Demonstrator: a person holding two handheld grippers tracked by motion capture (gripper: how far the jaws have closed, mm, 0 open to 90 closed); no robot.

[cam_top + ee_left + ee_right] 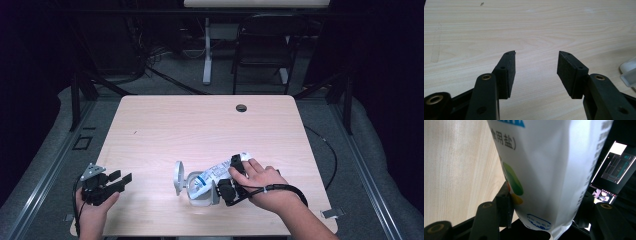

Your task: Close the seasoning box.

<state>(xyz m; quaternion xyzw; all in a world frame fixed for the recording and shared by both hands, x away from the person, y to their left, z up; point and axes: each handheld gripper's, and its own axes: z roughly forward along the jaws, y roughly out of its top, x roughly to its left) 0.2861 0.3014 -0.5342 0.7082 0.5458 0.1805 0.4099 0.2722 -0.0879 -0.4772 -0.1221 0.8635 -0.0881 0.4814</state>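
We count two grippers, one bag, one container with its lid, and one table.

At the near left corner of the table [165,125] we see the left gripper [121,180], held in the person's left hand [95,207], with a grey three-cornered plate on top. Its jaws point right and a little away from us, and they stand well apart with nothing between them. In the left gripper view the two black pads [510,72] frame bare wood, and at the far right edge of that view a corner of something white and clear peeks in.

Moving right, near the middle of the near edge, there is one small white container [197,187] standing on the table, with one round lid [178,177] swung open to its left.

Over and just right of the container we find the bag [215,175], a single white pouch with blue print, tilted so its lower end sits at the container and its upper end rises to the right and away.

Rightmost is the right gripper [225,189], held in the person's right hand [262,187]. Its jaws are clamped on the bag, one on each side. In the right gripper view the bag [549,170] stands between the two black jaws, the left pad [507,202] pressing on its printed face near a green and yellow mark, and the far side bulging against the other jaw. Beyond the bag in that view one lit screen [614,170] glows in the dark.
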